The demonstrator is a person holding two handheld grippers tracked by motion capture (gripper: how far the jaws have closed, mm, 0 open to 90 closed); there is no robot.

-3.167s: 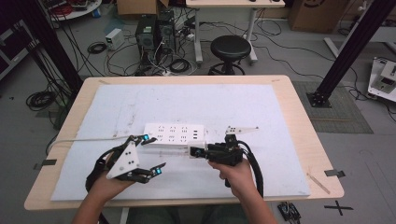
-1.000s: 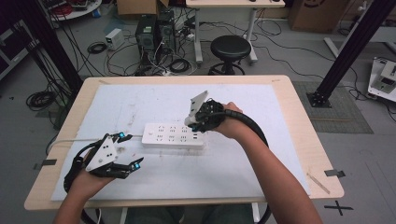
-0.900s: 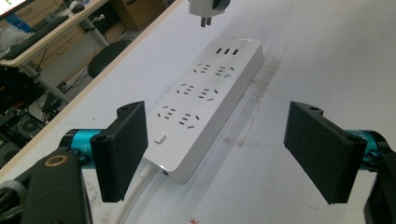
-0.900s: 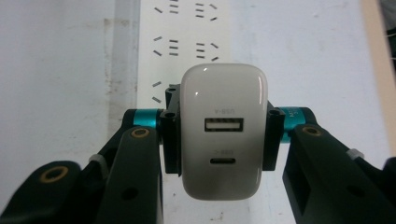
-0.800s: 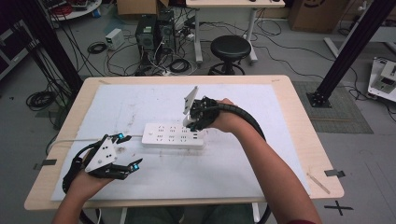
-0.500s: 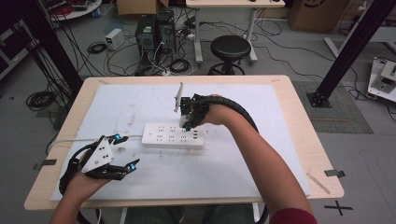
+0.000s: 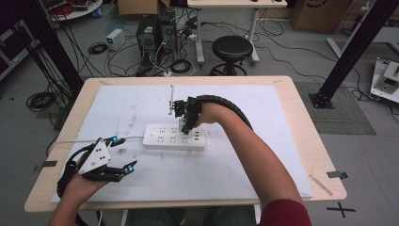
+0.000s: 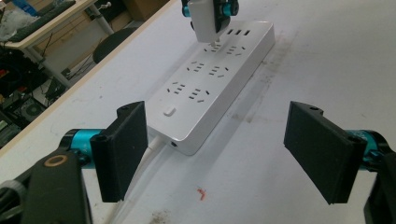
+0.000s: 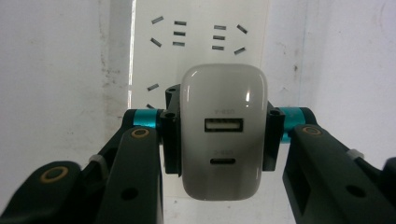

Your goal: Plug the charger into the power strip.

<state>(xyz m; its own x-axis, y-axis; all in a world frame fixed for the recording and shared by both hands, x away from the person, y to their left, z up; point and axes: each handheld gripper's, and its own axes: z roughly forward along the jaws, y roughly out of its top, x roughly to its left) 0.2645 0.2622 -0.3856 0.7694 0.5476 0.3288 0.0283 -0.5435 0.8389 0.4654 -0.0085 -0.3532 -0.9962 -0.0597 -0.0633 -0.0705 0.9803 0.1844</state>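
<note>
One charger (image 9: 224, 135) | clamped between right tool (image 9: 223, 140) pads | over power strip (image 7: 174, 137) | left tool (image 8: 229, 149) released

Your right hand-held gripper (image 9: 218, 140) and the white charger (image 9: 223, 135) are covering the near part of the power strip (image 9: 198, 37), so you are not seeing whether the prongs are touching a socket. The top edge is cutting off the charger in the left gripper view. Your left forearm is running off the bottom edge.
</note>
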